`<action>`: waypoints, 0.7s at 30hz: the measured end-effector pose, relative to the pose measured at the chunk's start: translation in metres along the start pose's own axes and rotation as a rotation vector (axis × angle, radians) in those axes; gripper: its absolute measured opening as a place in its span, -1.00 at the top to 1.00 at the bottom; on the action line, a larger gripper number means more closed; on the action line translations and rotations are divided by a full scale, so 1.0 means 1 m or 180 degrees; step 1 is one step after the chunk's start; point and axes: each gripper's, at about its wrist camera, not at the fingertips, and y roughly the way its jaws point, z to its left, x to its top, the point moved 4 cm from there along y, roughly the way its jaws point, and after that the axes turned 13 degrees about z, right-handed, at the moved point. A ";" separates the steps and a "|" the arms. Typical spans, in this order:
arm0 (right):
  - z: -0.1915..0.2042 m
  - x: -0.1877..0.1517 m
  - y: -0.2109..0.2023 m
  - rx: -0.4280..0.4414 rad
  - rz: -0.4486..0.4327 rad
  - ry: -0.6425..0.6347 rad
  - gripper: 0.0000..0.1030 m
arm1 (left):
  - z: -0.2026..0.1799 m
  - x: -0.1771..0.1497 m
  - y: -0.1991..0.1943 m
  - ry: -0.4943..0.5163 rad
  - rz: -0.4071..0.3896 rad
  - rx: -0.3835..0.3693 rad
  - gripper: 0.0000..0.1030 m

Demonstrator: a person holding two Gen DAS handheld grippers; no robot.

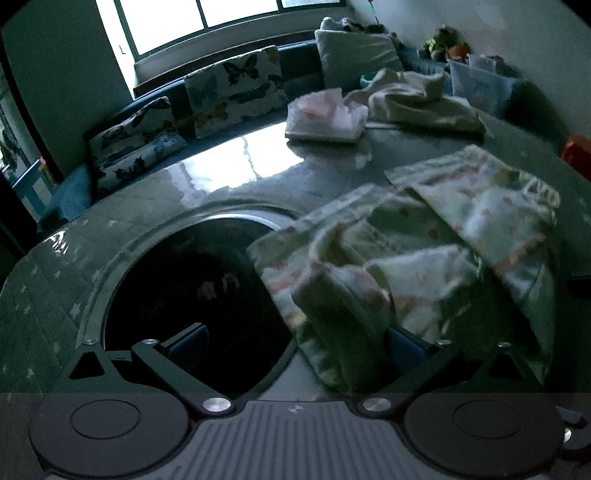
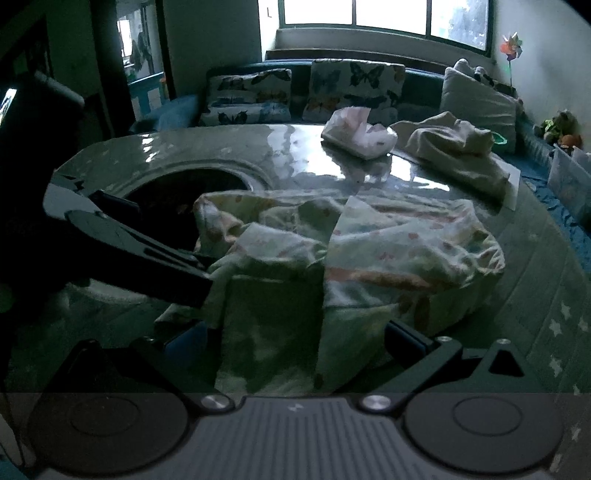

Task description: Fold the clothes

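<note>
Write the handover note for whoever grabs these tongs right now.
Left tongs: open, patterned garment draped over the right finger, not pinched.
Right tongs: open, the same cloth lying between the fingers.
Garment sits crumpled on the table beside the dark round opening.
Far side: folded pink piece looks done; cream garment still a heap.
Left to do: flatten and fold the patterned one, then the cream one.

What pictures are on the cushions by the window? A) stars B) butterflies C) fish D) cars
B: the cushions leaning against the dark sofa under the window have big butterfly shapes printed on pale fabric.
</note>
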 end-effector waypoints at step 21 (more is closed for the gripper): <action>-0.045 0.080 0.032 -0.0161 -0.0251 0.0026 -0.65 | 0.019 0.066 0.028 0.0045 -0.0026 -0.0527 -0.55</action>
